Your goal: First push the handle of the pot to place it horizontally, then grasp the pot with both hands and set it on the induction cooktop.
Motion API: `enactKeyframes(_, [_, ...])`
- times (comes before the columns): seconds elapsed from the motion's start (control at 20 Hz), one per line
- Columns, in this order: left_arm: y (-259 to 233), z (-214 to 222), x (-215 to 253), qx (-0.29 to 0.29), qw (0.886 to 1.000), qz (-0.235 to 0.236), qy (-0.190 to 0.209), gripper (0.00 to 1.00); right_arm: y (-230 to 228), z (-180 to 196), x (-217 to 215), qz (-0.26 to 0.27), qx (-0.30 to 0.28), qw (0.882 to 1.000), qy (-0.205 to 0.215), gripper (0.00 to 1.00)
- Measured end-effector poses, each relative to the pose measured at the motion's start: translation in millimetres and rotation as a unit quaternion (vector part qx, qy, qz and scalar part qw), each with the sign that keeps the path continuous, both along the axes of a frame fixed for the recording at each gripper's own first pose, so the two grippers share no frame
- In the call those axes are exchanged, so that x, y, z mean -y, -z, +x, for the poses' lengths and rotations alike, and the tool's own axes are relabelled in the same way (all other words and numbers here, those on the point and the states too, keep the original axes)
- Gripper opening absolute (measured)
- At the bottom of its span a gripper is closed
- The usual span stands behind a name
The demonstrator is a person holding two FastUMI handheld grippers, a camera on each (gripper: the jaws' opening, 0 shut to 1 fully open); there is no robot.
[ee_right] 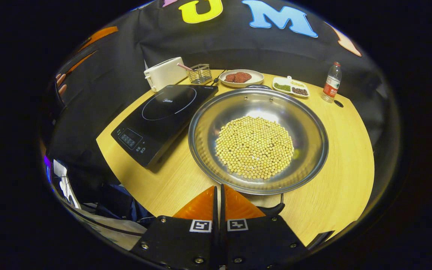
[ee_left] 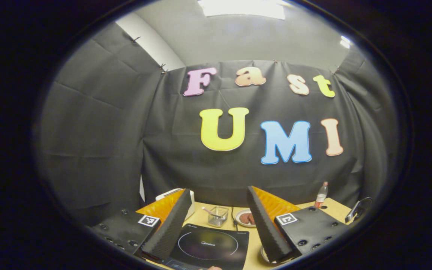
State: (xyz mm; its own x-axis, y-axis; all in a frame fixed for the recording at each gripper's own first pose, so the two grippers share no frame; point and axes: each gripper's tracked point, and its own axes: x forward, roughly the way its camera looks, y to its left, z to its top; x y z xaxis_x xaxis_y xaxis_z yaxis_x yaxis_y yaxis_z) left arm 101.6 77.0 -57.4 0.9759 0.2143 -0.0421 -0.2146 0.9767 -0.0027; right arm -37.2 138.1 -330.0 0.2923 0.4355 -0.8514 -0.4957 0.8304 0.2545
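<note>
In the right gripper view a wide steel pot (ee_right: 306,123) full of pale beans (ee_right: 255,146) rests on the wooden table, just right of the black induction cooktop (ee_right: 163,112). One dark handle (ee_right: 274,208) sticks out at the pot's near rim, another (ee_right: 257,86) at the far rim. My right gripper (ee_right: 218,189) is shut with nothing in it, its tip just short of the near rim and left of the near handle. My left gripper (ee_left: 218,190) stands open and raised above the cooktop (ee_left: 208,245). A sliver of the pot's rim (ee_left: 264,258) shows beside its right finger.
Along the back of the table (ee_right: 351,157) stand a white toaster (ee_right: 165,73), a wire basket (ee_right: 200,73), a plate of meat (ee_right: 241,78), a divided tray (ee_right: 290,87) and a bottle (ee_right: 331,82). A hand (ee_right: 61,84) shows far left.
</note>
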Motion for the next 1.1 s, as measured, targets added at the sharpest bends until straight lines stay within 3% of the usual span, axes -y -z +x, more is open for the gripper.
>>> enactKeyframes(0.4, [18.4,40.4,20.8,-0.007,0.999,-0.017,0.038,0.97,2.8,5.9,29.5,-0.047,-0.013,0.999,0.012,0.01])
enactKeyframes(0.65, [36.5,64.3,25.1,-0.017,0.997,-0.04,0.061,1.0,18.3,12.0,69.3,-0.115,-0.027,0.992,0.037,0.01])
enactKeyframes(0.85, [48.1,74.7,22.4,-0.025,0.996,-0.053,0.074,1.0,21.4,25.3,86.0,-0.133,-0.032,0.988,0.073,0.01])
enactKeyframes(1.1, [57.6,80.7,16.2,-0.036,0.995,-0.061,0.073,0.99,24.6,41.5,105.8,-0.16,-0.024,0.983,0.088,0.01])
